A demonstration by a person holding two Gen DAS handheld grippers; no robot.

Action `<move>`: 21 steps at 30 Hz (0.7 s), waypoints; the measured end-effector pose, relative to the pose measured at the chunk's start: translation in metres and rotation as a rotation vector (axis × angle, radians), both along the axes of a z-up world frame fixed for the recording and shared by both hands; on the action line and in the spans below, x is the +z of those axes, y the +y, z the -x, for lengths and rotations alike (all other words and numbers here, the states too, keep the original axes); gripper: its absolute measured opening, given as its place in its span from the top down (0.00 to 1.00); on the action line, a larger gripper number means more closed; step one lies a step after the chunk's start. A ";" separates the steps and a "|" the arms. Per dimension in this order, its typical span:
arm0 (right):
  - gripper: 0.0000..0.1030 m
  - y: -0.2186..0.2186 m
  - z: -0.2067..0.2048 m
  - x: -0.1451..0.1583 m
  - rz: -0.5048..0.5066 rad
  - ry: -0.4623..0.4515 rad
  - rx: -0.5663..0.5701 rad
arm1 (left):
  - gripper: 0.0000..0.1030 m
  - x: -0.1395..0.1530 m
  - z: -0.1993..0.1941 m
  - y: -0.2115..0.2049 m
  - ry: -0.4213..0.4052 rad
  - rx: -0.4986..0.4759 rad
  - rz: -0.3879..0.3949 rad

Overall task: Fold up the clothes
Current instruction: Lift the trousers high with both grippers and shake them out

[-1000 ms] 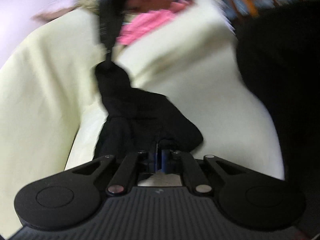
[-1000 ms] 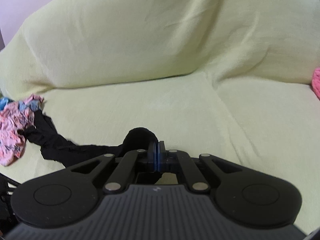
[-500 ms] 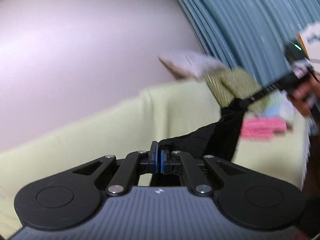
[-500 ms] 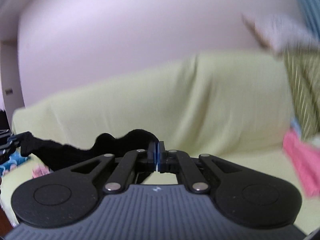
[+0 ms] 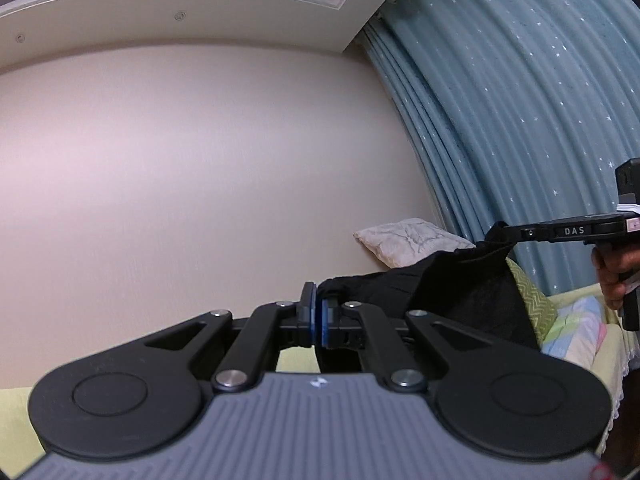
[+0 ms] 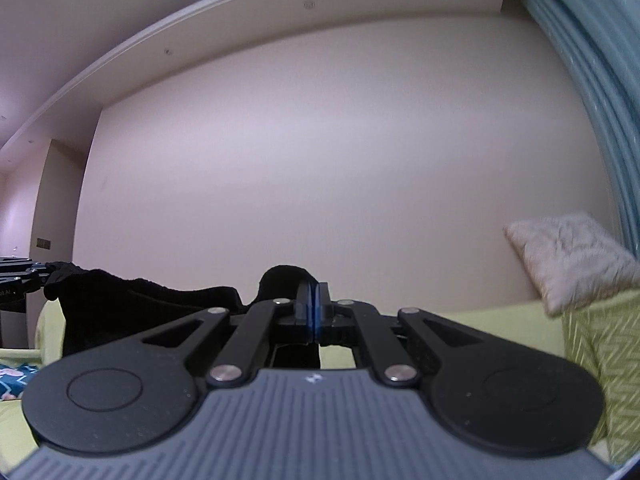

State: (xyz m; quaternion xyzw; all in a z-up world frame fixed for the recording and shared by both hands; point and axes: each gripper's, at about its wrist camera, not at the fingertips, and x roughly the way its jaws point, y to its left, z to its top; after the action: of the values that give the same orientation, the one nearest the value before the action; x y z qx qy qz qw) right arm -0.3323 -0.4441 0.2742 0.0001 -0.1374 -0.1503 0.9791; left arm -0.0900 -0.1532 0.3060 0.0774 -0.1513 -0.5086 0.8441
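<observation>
left wrist view: black garment before pillow, curtain

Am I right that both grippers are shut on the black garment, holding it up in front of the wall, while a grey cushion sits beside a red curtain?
Nearly: the curtain is blue-green, not red, as the left wrist view shows. The rest stands: the left gripper and right gripper are each shut on the black garment, held up before the wall, and the grey cushion sits beside that curtain.
</observation>
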 end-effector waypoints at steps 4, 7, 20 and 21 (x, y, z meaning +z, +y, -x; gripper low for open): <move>1.00 -0.018 -0.026 0.005 0.038 0.007 -0.027 | 1.00 0.001 -0.030 -0.022 0.052 0.025 -0.018; 1.00 -0.041 -0.070 -0.013 0.048 0.064 -0.055 | 1.00 -0.026 -0.084 -0.072 0.152 0.055 -0.065; 1.00 -0.214 -0.379 -0.259 -0.216 0.585 -0.055 | 1.00 -0.292 -0.338 -0.275 0.608 0.240 -0.408; 1.00 -0.223 -0.397 -0.278 -0.230 0.624 -0.049 | 1.00 -0.314 -0.351 -0.285 0.634 0.251 -0.438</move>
State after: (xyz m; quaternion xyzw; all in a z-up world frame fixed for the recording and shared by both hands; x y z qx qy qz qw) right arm 0.0646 -0.6672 -0.0038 0.0614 0.1870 -0.1810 0.9636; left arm 0.2614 -0.4387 -0.0083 0.1127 0.2392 -0.4205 0.8679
